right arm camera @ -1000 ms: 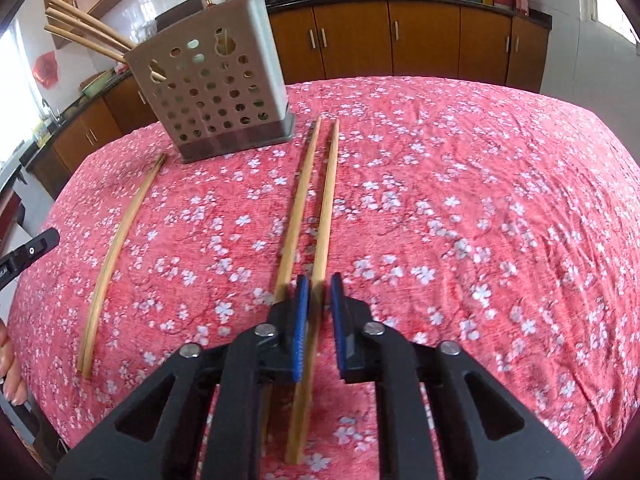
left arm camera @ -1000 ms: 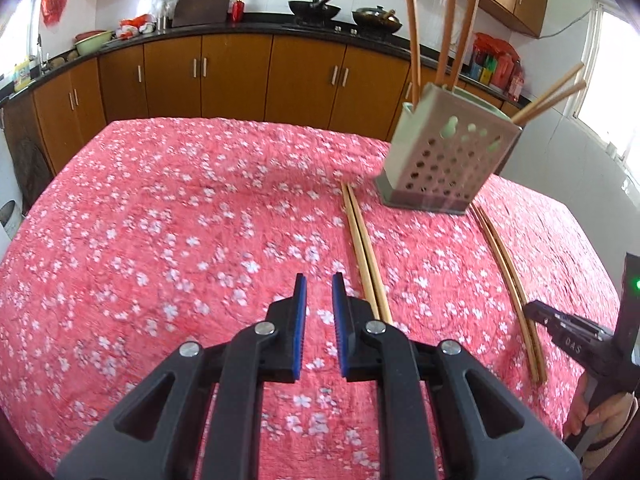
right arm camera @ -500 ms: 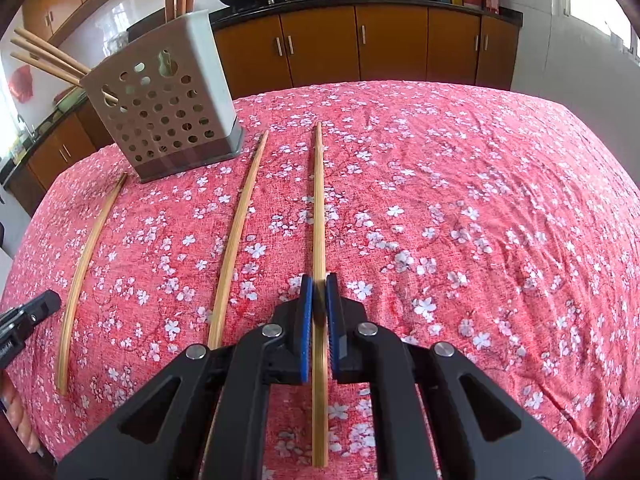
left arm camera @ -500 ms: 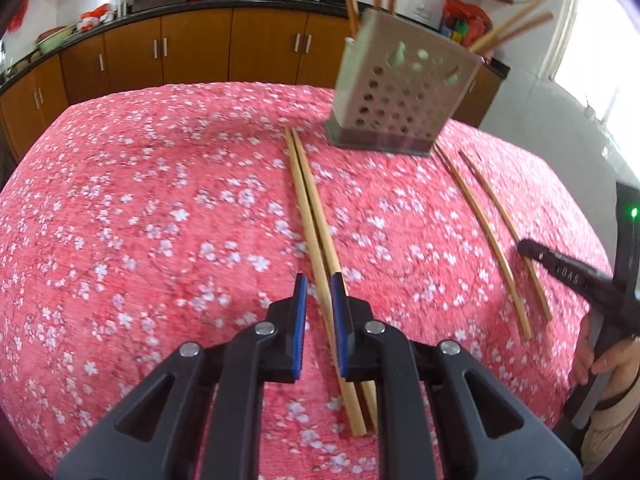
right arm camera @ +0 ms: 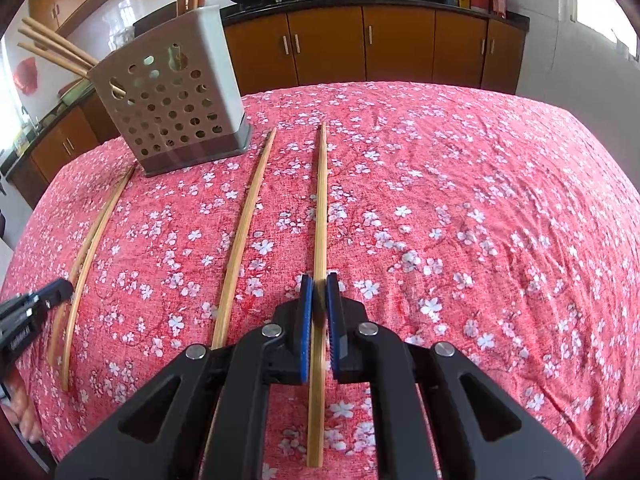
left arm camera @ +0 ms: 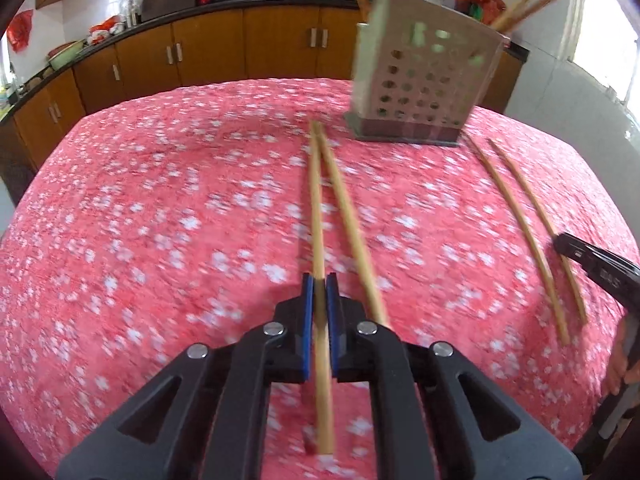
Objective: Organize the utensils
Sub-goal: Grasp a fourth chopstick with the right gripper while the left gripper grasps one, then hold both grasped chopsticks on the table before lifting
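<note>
In the left wrist view my left gripper (left arm camera: pixel 320 278) has its jaws closing on a wooden chopstick (left arm camera: pixel 317 208) that lies on the red floral cloth; the blue pads press its sides. A second chopstick (left arm camera: pixel 348 220) lies just right of it. In the right wrist view my right gripper (right arm camera: pixel 319 280) is shut on another chopstick (right arm camera: pixel 321 200), whose partner (right arm camera: pixel 244 232) lies to its left. The perforated grey utensil holder (left arm camera: pixel 424 76) (right arm camera: pixel 172 112) stands at the far side with several chopsticks upright in it.
The right gripper (left arm camera: pixel 588 260) shows at the right edge beside two chopsticks (left arm camera: pixel 516 232). The left gripper (right arm camera: pixel 36 308) shows at the left edge by a chopstick pair (right arm camera: pixel 92 240). Brown kitchen cabinets (right arm camera: pixel 400 44) stand beyond the table (right arm camera: pixel 480 200).
My left gripper came forward and down over the left chopstick of its pair and closed on it. The right gripper's chopstick has been drawn sideways away from its partner.
</note>
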